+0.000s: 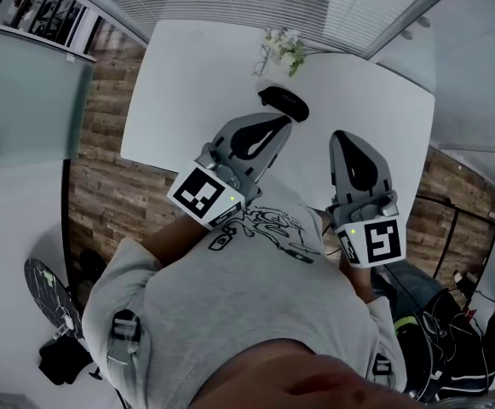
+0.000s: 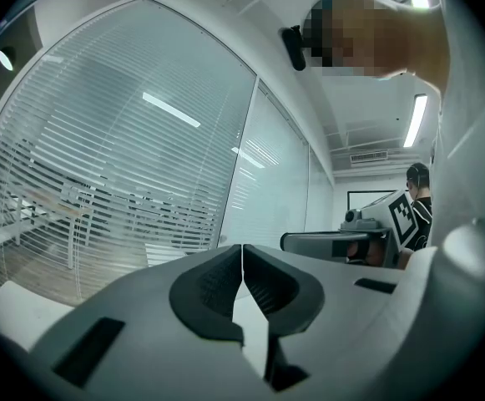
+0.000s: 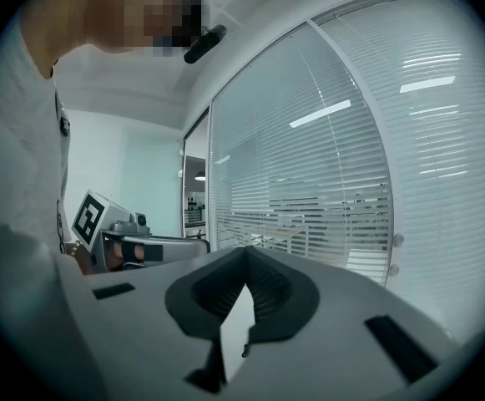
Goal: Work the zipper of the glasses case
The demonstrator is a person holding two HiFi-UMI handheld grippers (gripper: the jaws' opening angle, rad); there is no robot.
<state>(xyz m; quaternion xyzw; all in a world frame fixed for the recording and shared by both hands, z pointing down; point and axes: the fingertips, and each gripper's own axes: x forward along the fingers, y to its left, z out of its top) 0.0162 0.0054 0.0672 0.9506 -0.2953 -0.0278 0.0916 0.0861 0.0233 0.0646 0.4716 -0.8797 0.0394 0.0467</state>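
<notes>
The black glasses case [image 1: 283, 100] lies on the white table [image 1: 187, 83], seen only in the head view, just beyond the tip of my left gripper [image 1: 284, 123]. Whether the two touch I cannot tell. My left gripper [image 2: 242, 251] is shut with nothing between its pads and faces the window blinds. To the right, my right gripper [image 1: 340, 135] hangs nearer the person's chest, apart from the case. This right gripper [image 3: 245, 251] is also shut and empty. Neither gripper view shows the case.
A small bunch of white flowers [image 1: 282, 49] stands on the table behind the case. Glass walls with blinds [image 2: 125, 165] enclose the far side. Wooden floor [image 1: 102, 186] shows to the left of the table, with bags and cables [image 1: 451, 331] at the right.
</notes>
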